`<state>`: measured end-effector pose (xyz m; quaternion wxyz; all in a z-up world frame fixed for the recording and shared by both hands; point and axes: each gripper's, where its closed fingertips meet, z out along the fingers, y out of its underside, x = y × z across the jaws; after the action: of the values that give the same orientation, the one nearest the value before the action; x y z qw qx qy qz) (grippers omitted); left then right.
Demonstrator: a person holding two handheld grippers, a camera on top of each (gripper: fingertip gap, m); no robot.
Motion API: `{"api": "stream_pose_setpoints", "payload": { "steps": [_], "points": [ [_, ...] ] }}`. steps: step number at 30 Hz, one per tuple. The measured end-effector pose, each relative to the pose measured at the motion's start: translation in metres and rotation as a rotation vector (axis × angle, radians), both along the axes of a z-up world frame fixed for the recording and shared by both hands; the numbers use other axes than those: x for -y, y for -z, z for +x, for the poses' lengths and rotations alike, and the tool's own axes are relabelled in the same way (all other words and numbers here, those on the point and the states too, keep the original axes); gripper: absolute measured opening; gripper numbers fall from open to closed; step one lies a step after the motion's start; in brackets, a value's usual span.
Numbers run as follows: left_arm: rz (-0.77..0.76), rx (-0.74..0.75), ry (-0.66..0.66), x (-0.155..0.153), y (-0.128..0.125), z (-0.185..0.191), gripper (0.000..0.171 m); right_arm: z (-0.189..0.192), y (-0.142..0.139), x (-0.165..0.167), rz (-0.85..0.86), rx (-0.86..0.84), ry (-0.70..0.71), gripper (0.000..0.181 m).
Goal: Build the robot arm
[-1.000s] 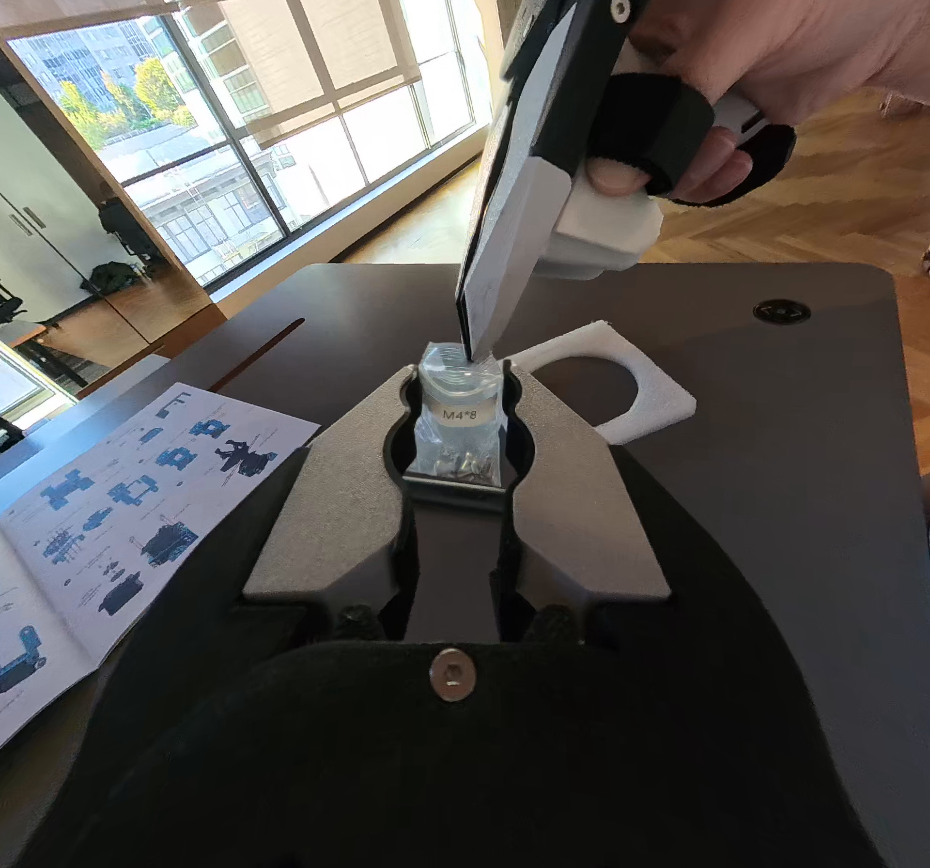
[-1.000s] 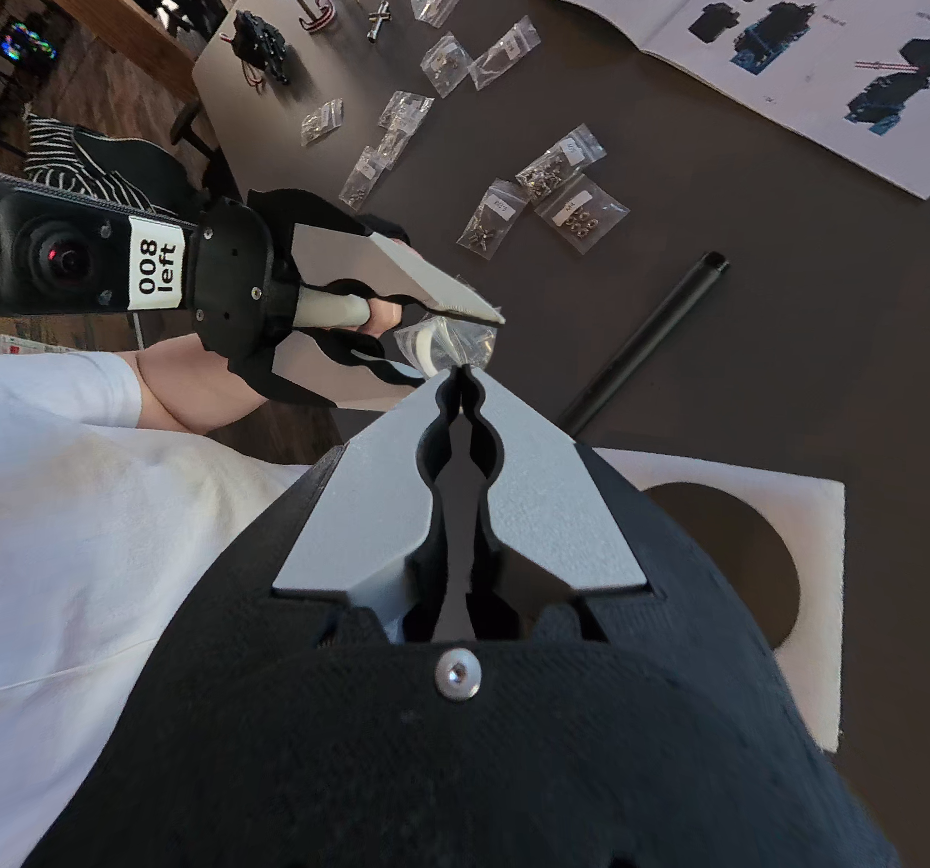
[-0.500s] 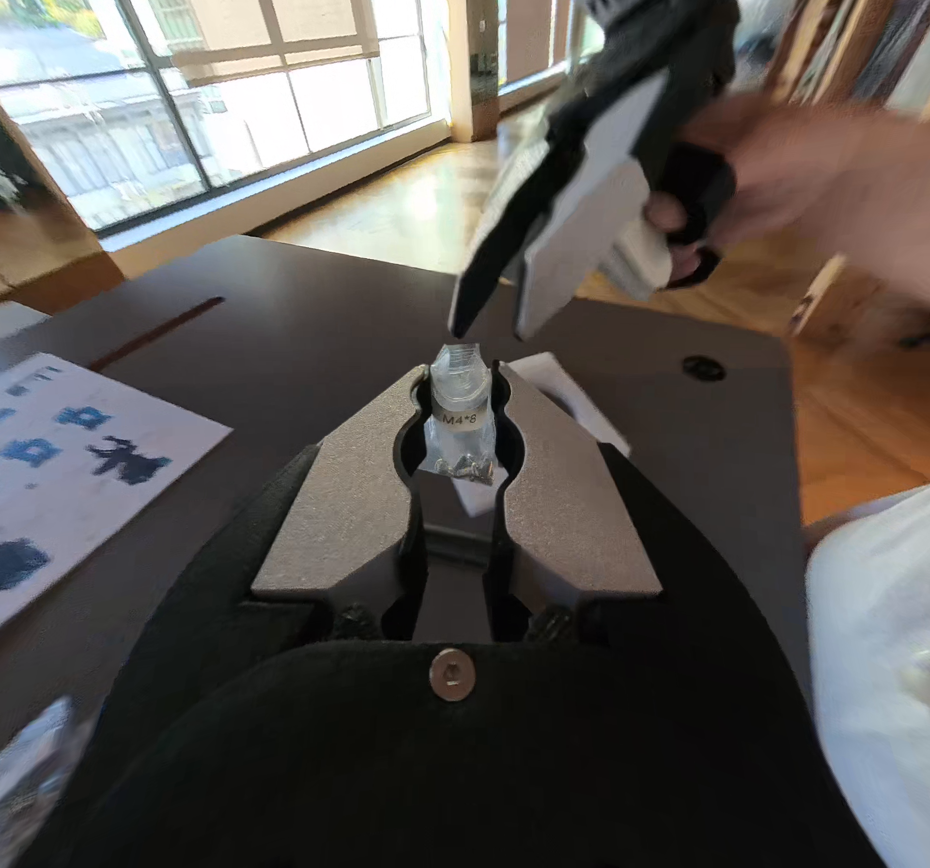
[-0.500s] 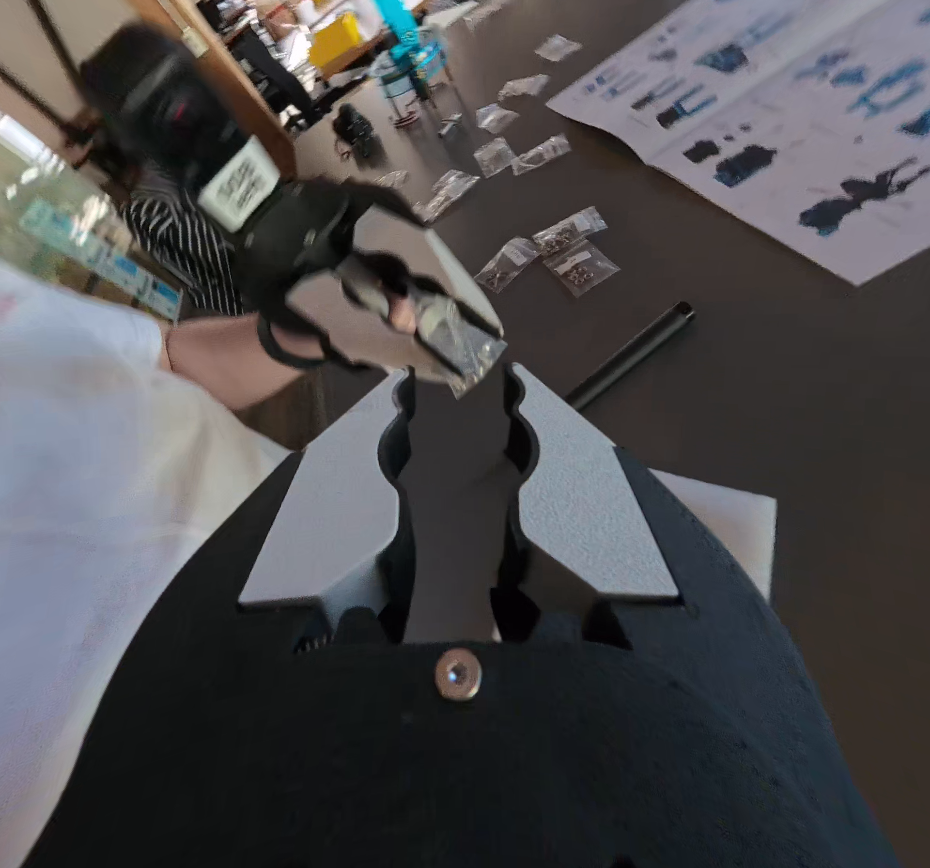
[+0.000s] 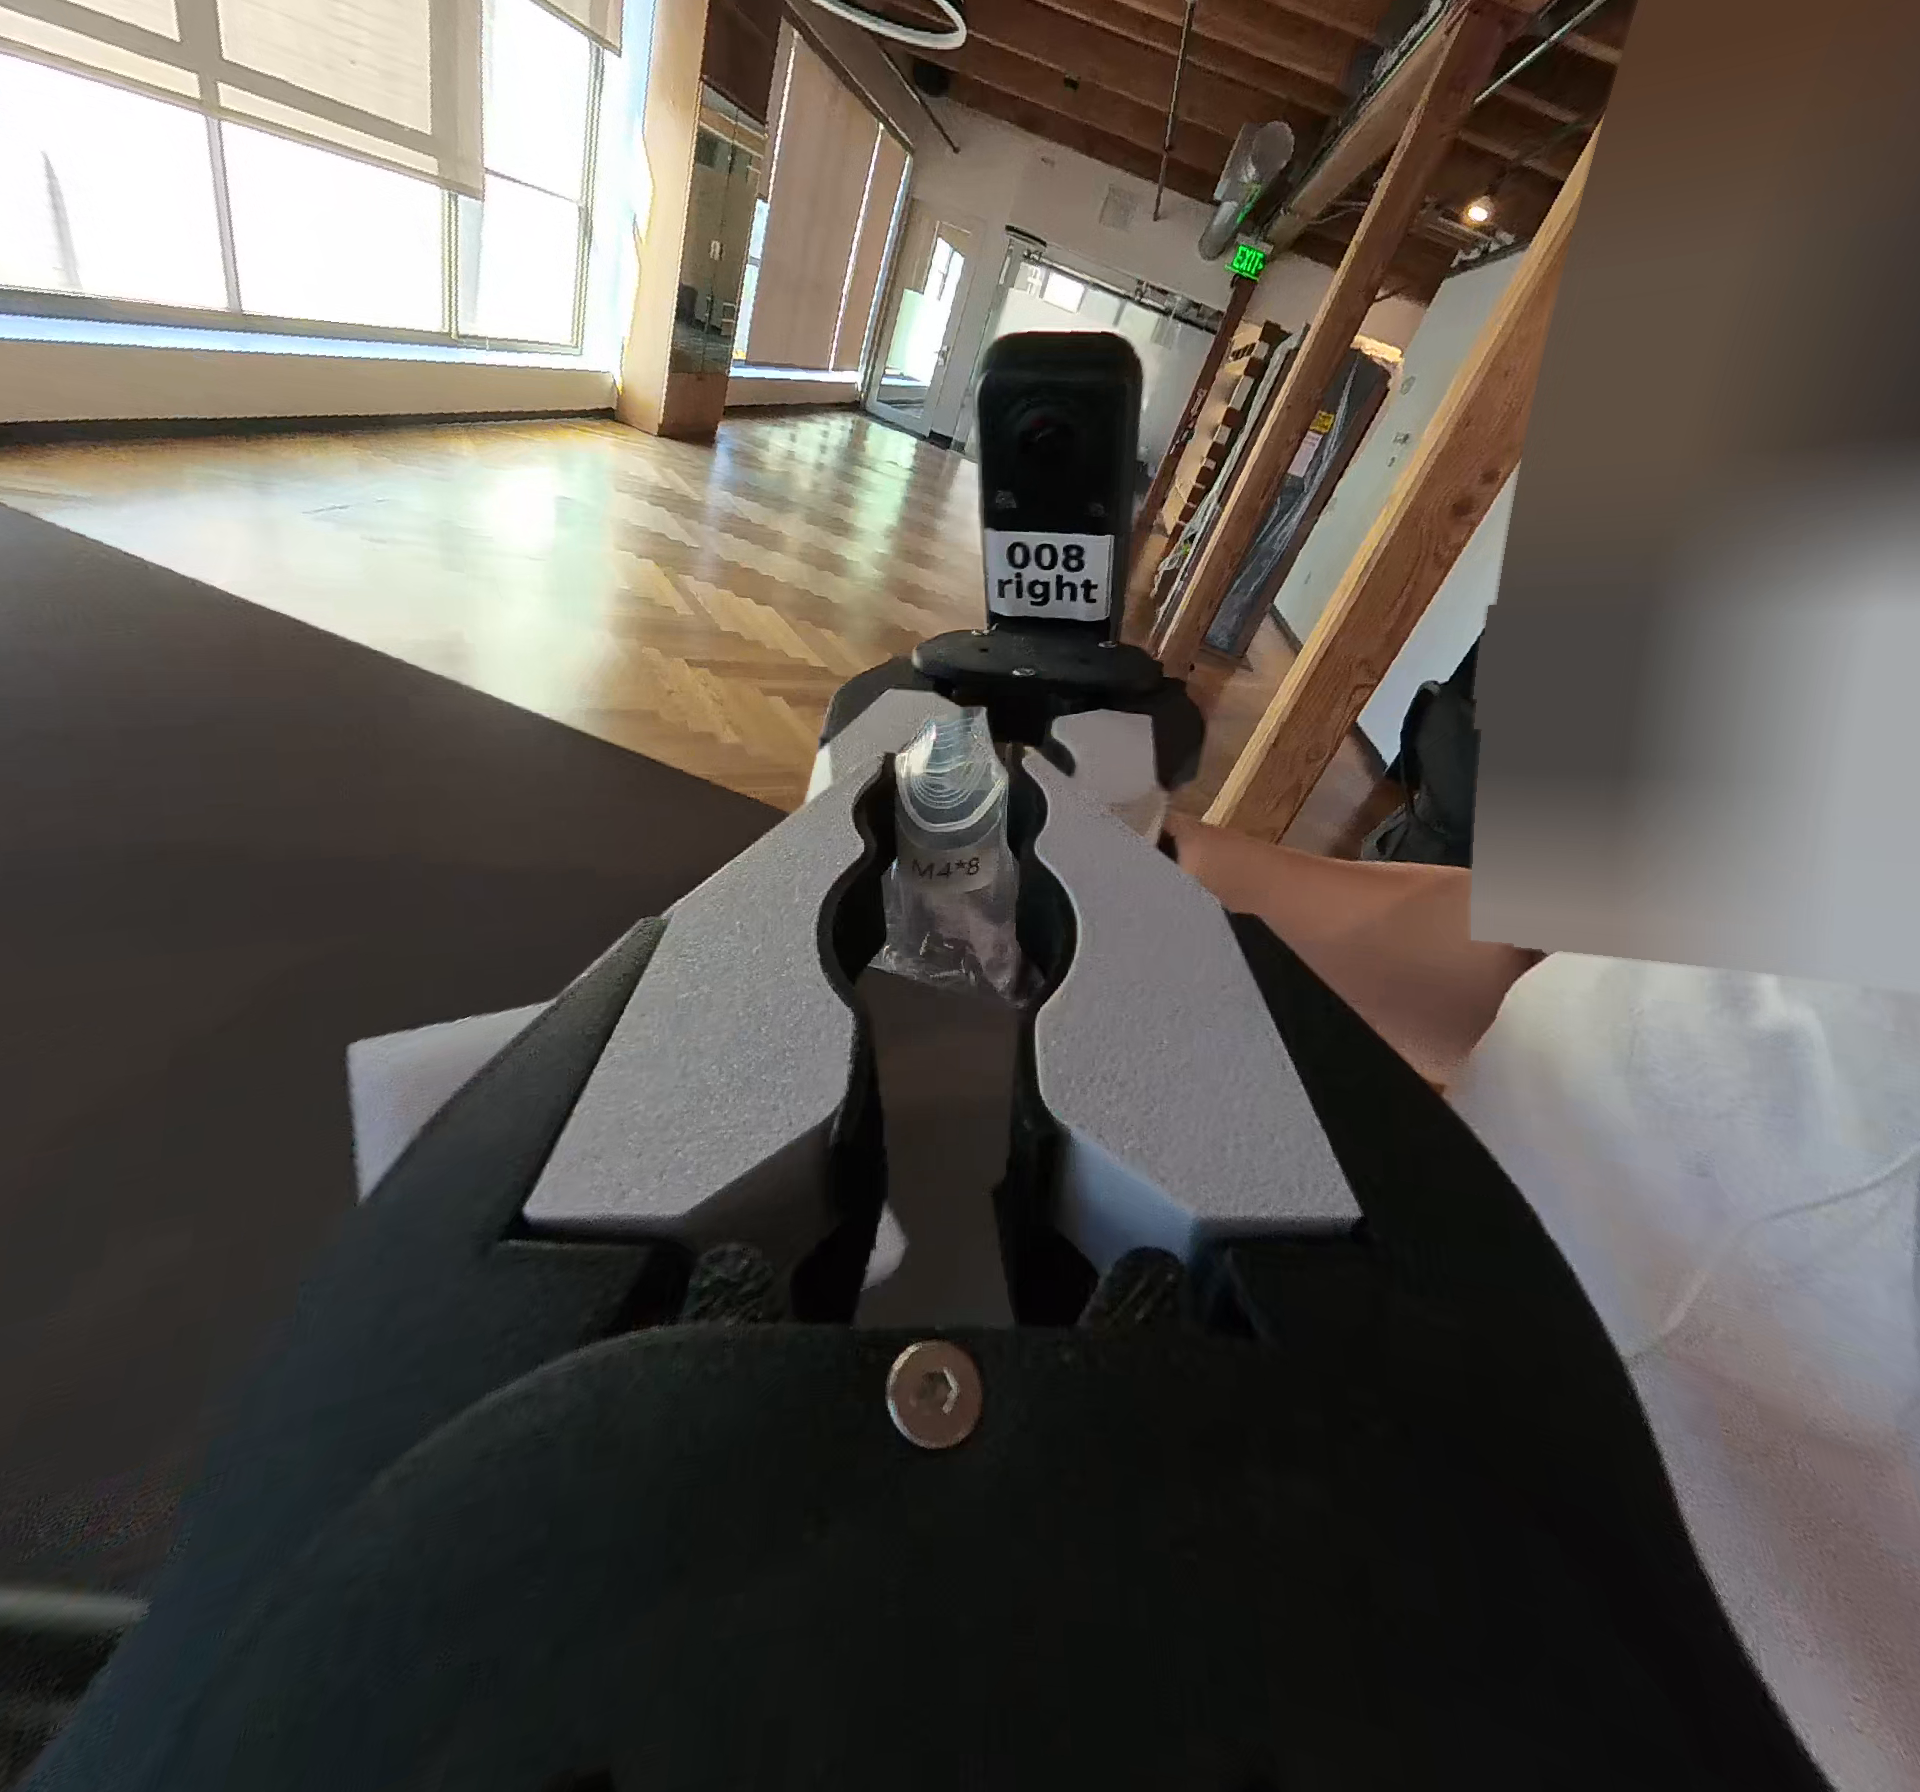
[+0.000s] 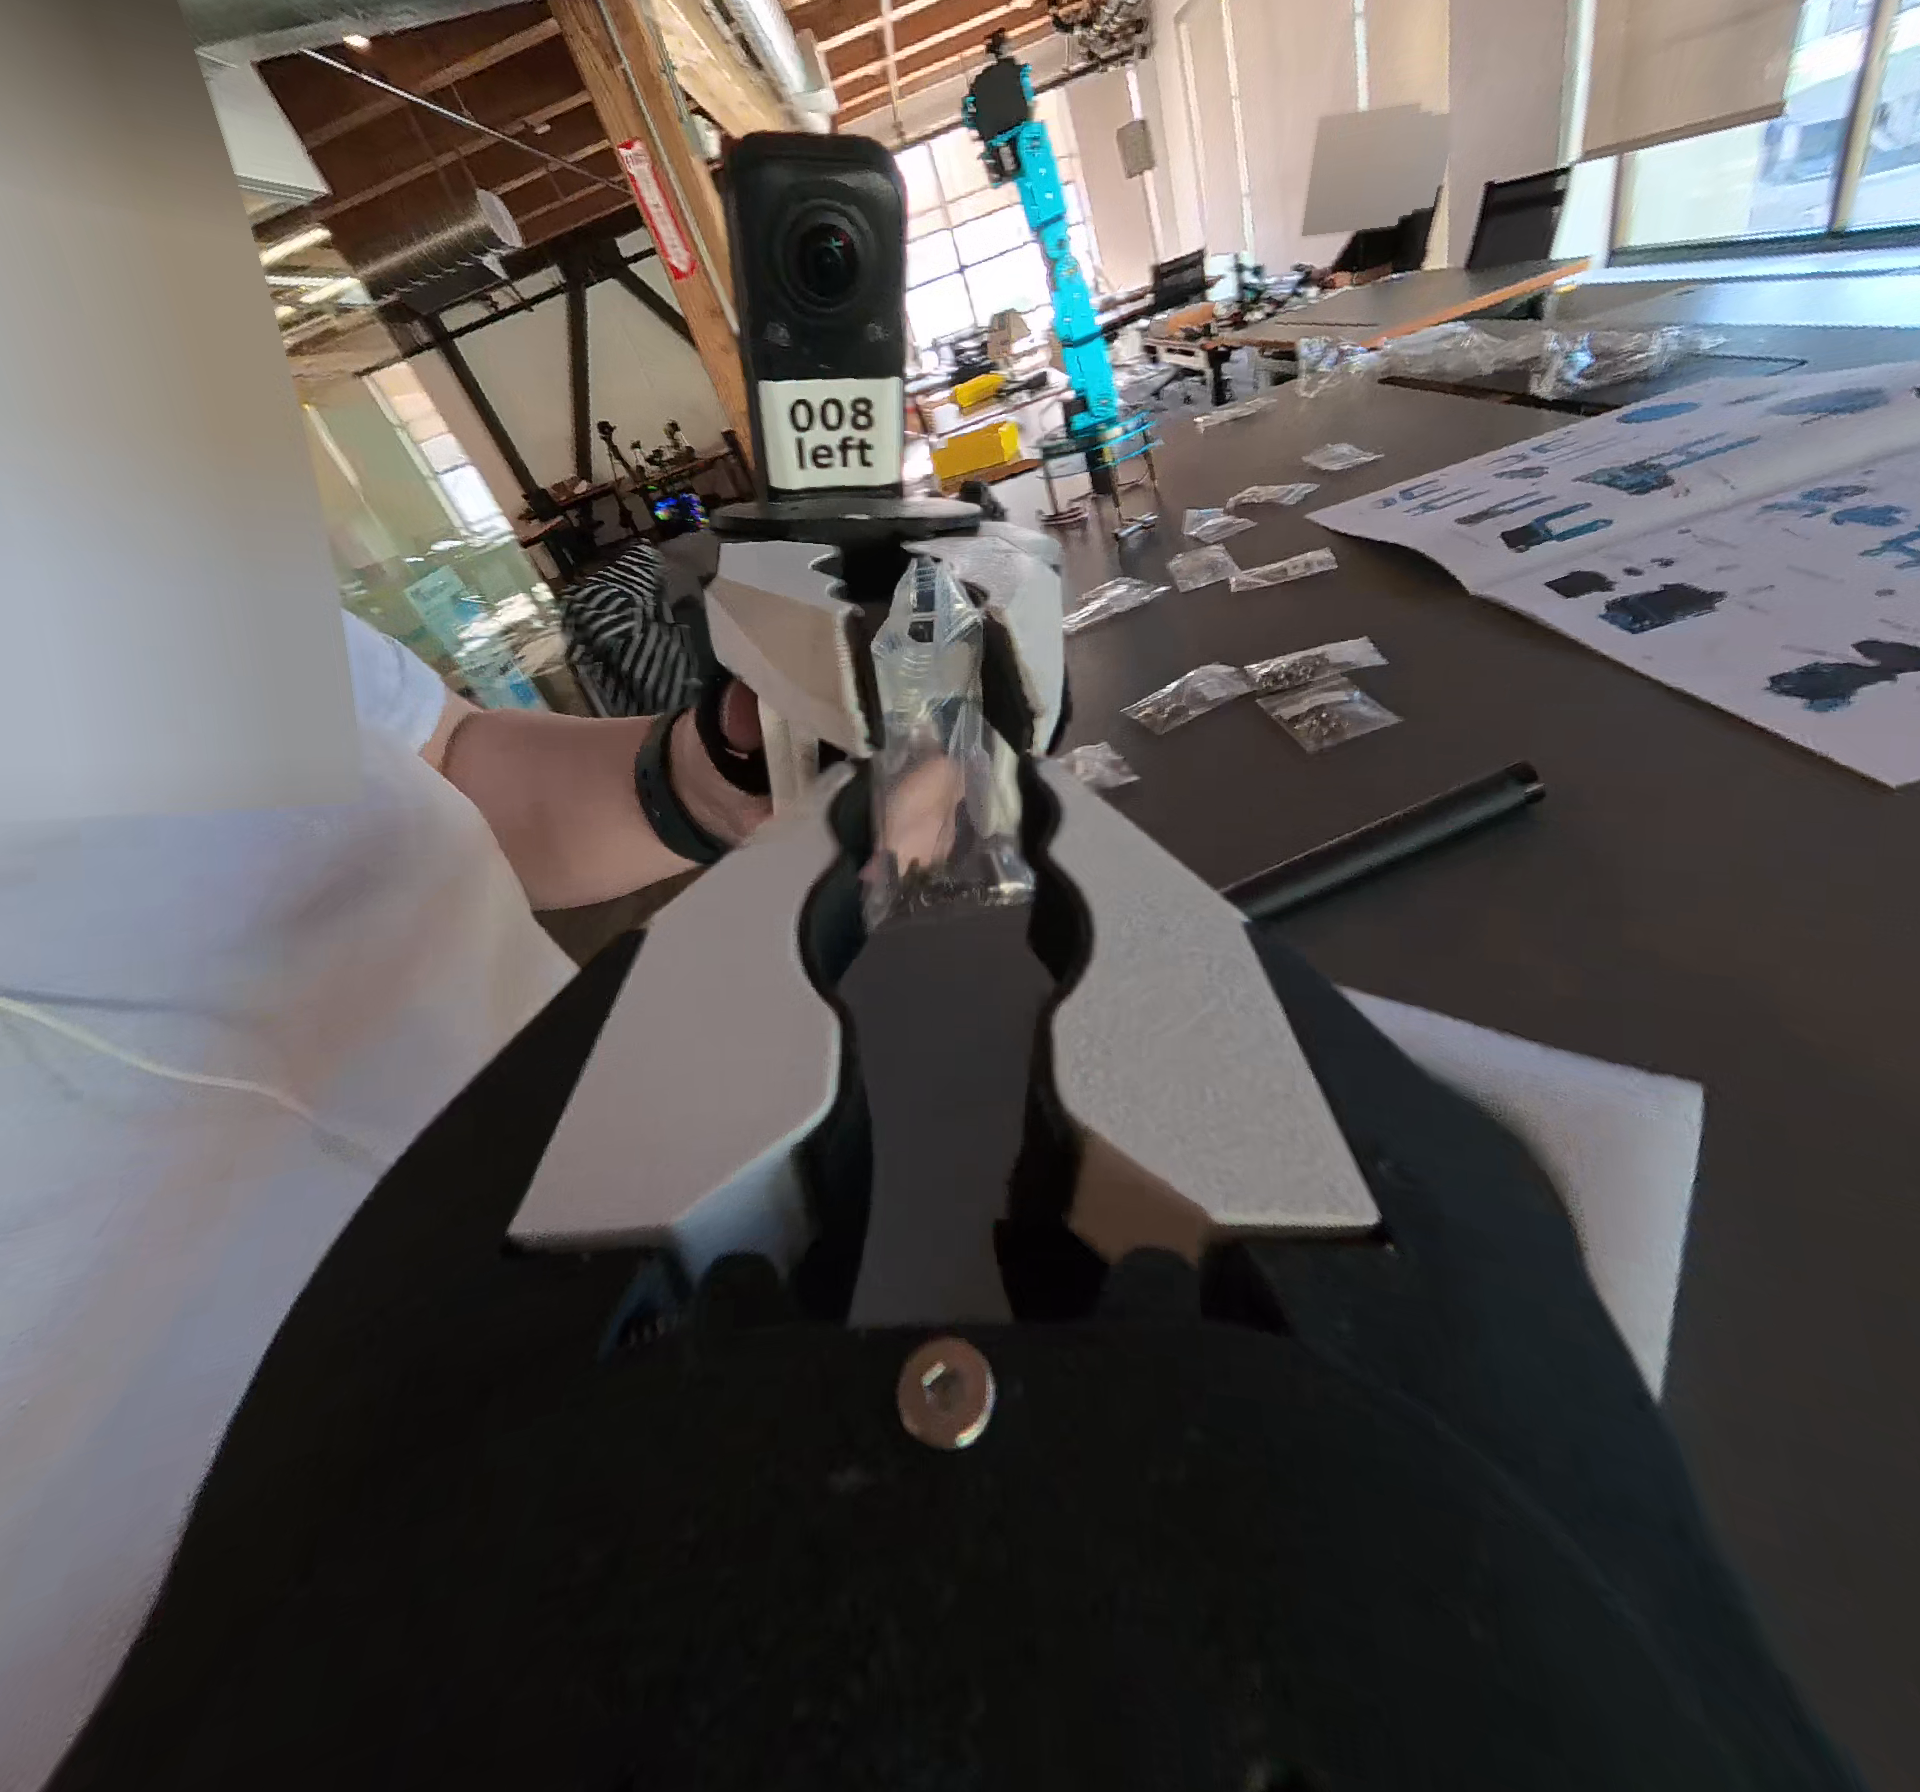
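Observation:
My left gripper [image 5: 951, 786] is shut on a small clear plastic bag of screws [image 5: 951, 895] with a white label, held upright above the dark table [image 5: 312, 807]. My right gripper [image 6: 940, 786] faces it head-on. Its jaws stand apart, with the free end of the bag [image 6: 935, 838] between the fingertips. In the right wrist view the left gripper [image 6: 920, 620] shows beyond with its camera on top, in a person's hand. In the left wrist view the right gripper [image 5: 997, 760] shows just behind the bag.
Several small bags of screws [image 6: 1278, 693], a black rod [image 6: 1392, 843] and an open instruction sheet [image 6: 1662, 547] lie on the table to the right. A white foam piece [image 6: 1507, 1171] lies under my right gripper. The person's white shirt is close at the left. Both grippers' tips are close together, under 4 cm apart. From either gripper's tips it is about 20 cm to the black rod [image 6: 1392, 843].
Both grippers have swung up from pointing down at the table to level and facing each other. The right gripper went from shut to open and now flanks the bag the left still holds.

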<state>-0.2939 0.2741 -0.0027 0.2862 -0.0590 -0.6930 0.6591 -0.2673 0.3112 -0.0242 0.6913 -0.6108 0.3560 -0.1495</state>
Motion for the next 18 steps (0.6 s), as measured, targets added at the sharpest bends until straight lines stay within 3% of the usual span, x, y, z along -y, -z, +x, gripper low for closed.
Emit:
{"api": "stream_pose_setpoints", "payload": {
  "steps": [2,5,11,14,18],
  "points": [
    [-0.008,-0.039,-0.006,0.008,0.000,-0.010,0.018,-0.012,-0.001,0.009,0.040,-0.007,-0.027,0.011],
    [-0.004,-0.103,-0.034,0.019,0.005,-0.015,0.026,-0.021,0.003,0.026,0.039,-0.062,-0.047,0.007],
    [0.021,-0.155,-0.238,0.015,0.027,0.013,0.042,-0.020,0.045,0.055,-0.285,-0.230,-0.066,0.007],
    [0.110,-0.022,-0.308,0.009,0.048,0.021,0.051,-0.018,0.071,0.065,-0.489,-0.284,-0.076,0.008],
    [0.232,0.223,-0.290,0.014,0.071,0.017,0.054,-0.015,0.095,0.069,-0.650,-0.306,-0.104,0.008]
  ]
}}
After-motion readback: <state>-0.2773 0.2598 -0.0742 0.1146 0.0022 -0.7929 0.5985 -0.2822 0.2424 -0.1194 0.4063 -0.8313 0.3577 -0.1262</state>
